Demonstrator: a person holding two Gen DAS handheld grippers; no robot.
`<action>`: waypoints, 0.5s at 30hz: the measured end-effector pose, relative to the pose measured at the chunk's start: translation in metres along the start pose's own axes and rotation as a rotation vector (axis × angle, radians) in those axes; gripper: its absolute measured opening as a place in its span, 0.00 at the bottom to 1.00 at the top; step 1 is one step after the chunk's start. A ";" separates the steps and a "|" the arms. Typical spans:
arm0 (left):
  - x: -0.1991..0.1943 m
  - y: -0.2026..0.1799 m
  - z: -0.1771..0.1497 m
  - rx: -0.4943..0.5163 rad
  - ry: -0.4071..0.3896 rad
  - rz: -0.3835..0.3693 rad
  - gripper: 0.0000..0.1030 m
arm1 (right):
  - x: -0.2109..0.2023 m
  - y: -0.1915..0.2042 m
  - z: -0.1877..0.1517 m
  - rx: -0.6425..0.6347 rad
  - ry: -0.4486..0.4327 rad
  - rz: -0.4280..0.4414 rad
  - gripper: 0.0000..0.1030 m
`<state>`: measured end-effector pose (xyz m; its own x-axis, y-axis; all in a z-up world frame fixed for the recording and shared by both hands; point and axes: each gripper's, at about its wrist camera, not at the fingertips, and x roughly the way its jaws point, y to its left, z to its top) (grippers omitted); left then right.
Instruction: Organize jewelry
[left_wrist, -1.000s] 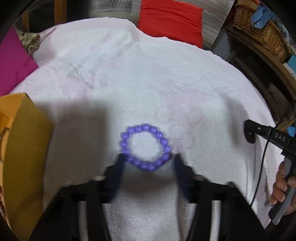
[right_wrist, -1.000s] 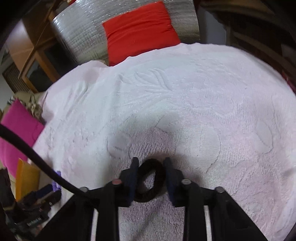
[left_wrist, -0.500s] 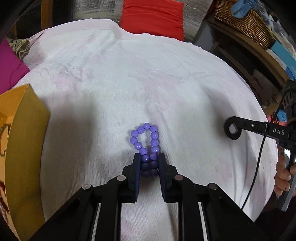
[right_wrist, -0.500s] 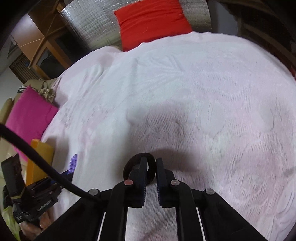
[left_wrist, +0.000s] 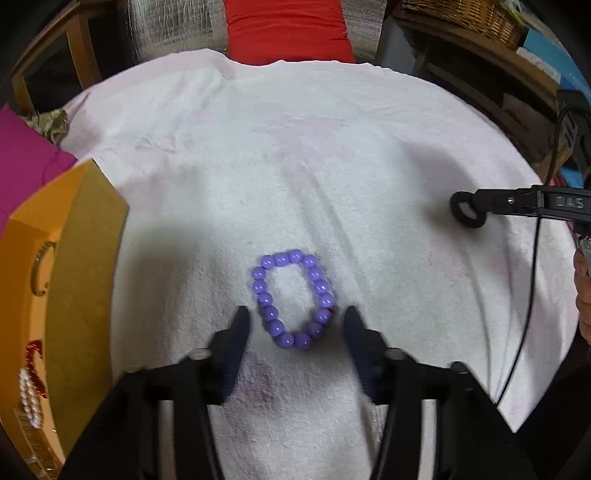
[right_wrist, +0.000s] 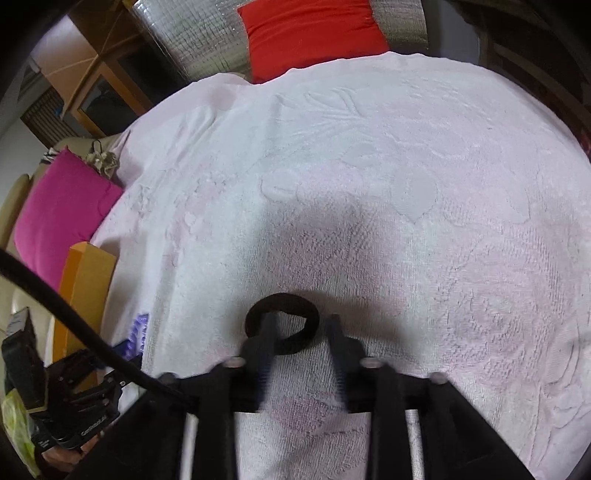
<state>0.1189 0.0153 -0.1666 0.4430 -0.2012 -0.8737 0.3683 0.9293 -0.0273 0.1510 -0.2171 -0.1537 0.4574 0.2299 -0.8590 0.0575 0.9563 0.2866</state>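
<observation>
A purple bead bracelet (left_wrist: 293, 301) lies as an oval loop on the white towel (left_wrist: 295, 166). My left gripper (left_wrist: 297, 323) is open, with a finger on each side of the loop's near end, apart from the beads. A black hair-tie ring (right_wrist: 282, 325) lies on the towel in the right wrist view. My right gripper (right_wrist: 301, 328) is open; its left finger overlaps the ring and its right finger stands beside it. The ring also shows at the right gripper's tips in the left wrist view (left_wrist: 467, 210). The bracelet shows at the far left of the right wrist view (right_wrist: 136, 334).
An orange jewelry box (left_wrist: 55, 295) stands at the left with a pearl strand (left_wrist: 29, 398), a red piece and a ring inside. A magenta cushion (right_wrist: 62, 206) and a red cushion (right_wrist: 310, 33) lie beyond the towel. A wicker basket (left_wrist: 461, 14) sits at the back right.
Both grippers were shut half a second ago, the left on the bracelet, the right on the black ring. Both have opened, and the bracelet has spread back into an oval.
</observation>
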 end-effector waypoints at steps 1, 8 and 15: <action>0.000 0.001 0.001 -0.001 0.000 -0.005 0.56 | 0.000 0.001 0.000 -0.006 0.000 -0.012 0.68; 0.000 -0.004 0.010 0.009 -0.013 0.033 0.56 | 0.015 0.011 0.005 -0.048 0.006 -0.041 0.67; 0.001 -0.011 0.012 0.040 -0.013 0.082 0.56 | 0.021 0.025 0.002 -0.131 -0.027 -0.104 0.27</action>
<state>0.1256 0.0010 -0.1613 0.4834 -0.1291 -0.8658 0.3629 0.9296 0.0641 0.1641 -0.1888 -0.1632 0.4788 0.1255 -0.8689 -0.0097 0.9904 0.1377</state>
